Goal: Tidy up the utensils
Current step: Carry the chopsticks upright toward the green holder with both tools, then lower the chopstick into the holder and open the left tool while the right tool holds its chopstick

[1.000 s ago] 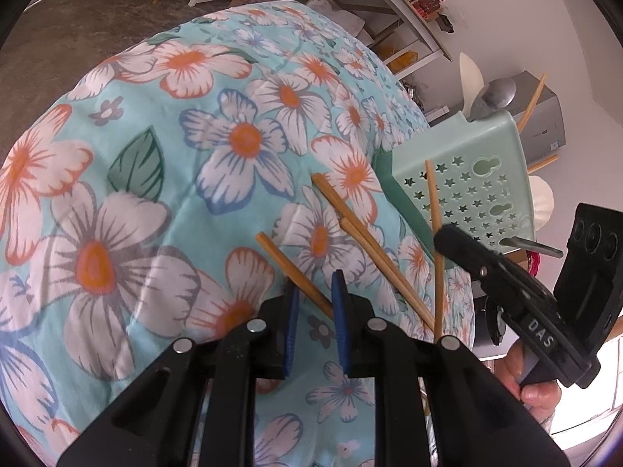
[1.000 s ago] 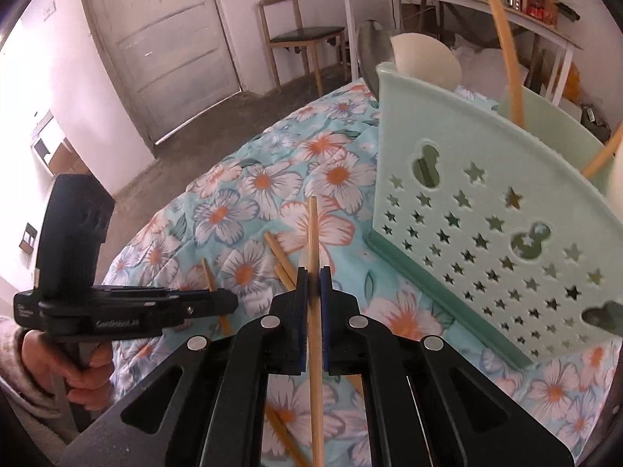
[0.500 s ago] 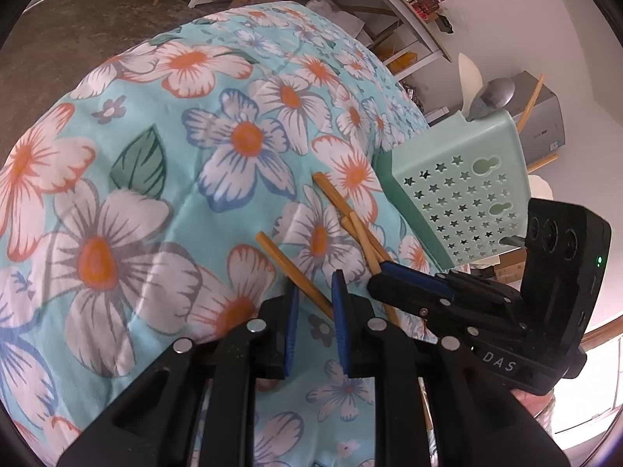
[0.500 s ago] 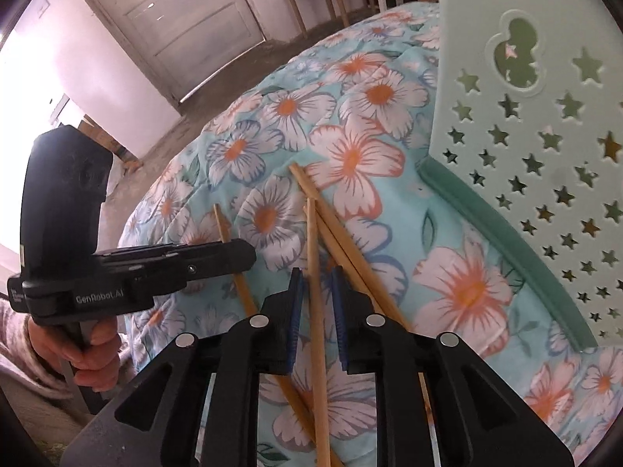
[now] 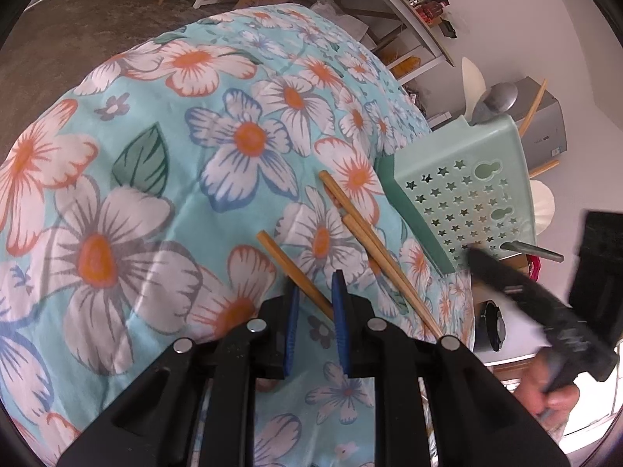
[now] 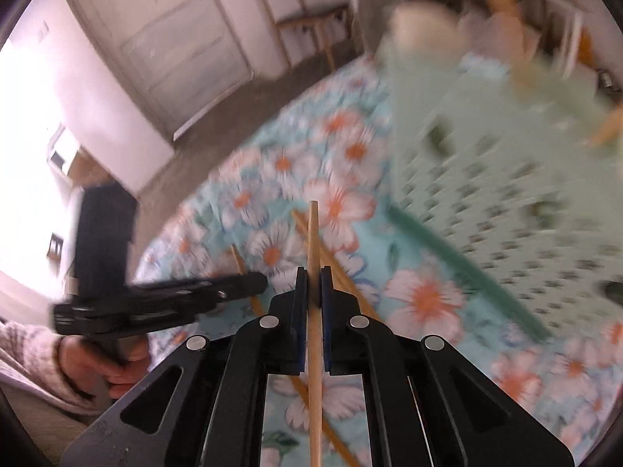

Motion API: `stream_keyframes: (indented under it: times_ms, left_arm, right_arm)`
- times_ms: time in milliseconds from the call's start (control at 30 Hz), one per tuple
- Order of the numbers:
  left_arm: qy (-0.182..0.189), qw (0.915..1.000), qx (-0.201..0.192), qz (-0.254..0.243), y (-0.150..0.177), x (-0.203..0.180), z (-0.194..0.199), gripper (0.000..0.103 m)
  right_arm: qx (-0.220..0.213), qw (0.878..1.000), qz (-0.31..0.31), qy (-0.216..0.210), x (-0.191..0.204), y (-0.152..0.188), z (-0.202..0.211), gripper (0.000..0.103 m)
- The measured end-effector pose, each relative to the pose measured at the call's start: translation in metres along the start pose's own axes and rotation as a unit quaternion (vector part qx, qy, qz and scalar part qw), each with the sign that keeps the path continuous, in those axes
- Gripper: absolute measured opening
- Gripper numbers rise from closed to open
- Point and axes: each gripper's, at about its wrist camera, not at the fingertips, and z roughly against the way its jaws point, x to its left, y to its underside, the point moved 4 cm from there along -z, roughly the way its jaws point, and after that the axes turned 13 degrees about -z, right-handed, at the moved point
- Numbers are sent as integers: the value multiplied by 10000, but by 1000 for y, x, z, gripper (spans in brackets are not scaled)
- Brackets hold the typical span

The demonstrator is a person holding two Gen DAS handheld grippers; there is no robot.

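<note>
My right gripper [image 6: 312, 272] is shut on a light wooden chopstick [image 6: 312, 233], which sticks out ahead of the pads above the floral cloth [image 6: 424, 295]. In the left wrist view the right gripper [image 5: 473, 255] is a blur in front of the mint green utensil rack [image 5: 467, 186]. My left gripper [image 5: 316, 295] hovers low over the cloth with a narrow gap between its blue pads. A single chopstick [image 5: 290, 264] lies on the cloth under that gap, not gripped. A pair of chopsticks [image 5: 370, 241] lies just to the right of it.
The rack holds a grey ladle [image 5: 498, 95], a white spatula [image 5: 473, 78] and upright chopsticks [image 5: 533, 105]. The cloth drops off at its edges to a bare floor. A chair [image 6: 307, 27] and a door [image 6: 175, 39] stand beyond, and shelves [image 5: 409, 0] line the wall.
My right gripper dipped to the cloth with its jaws parted around a chopstick, then closed on it and rose towards the rack. The left gripper has stayed still.
</note>
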Motion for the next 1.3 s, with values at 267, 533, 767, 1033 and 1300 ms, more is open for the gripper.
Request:
stream_keyframes:
  times_ms: [267, 533, 767, 1033, 1300]
  left_arm:
    - [-59, 9999, -76, 78, -5, -4, 13, 14]
    - [-327, 9920, -947, -762, -36, -43, 74, 10]
    - [-811, 9517, -1736, -2399, -54, -122, 122, 5]
    - [-863, 9026, -2309, -3528, -70, -203, 147, 5]
    - [-491, 8555, -3054, -4152, -108, -285, 179, 5]
  right_arm:
    - [-1557, 9860, -592, -48, -20, -8, 112, 5]
    - [-2419, 9651, -971, -261, -40, 0, 166, 5]
    - [-2556, 9597, -1111, -354, -59, 14, 175, 5]
    - [-2628, 9568, -1155, -453, -66, 23, 184, 5]
    - [-2693, 9533, -1213, -632, -78, 26, 187, 5]
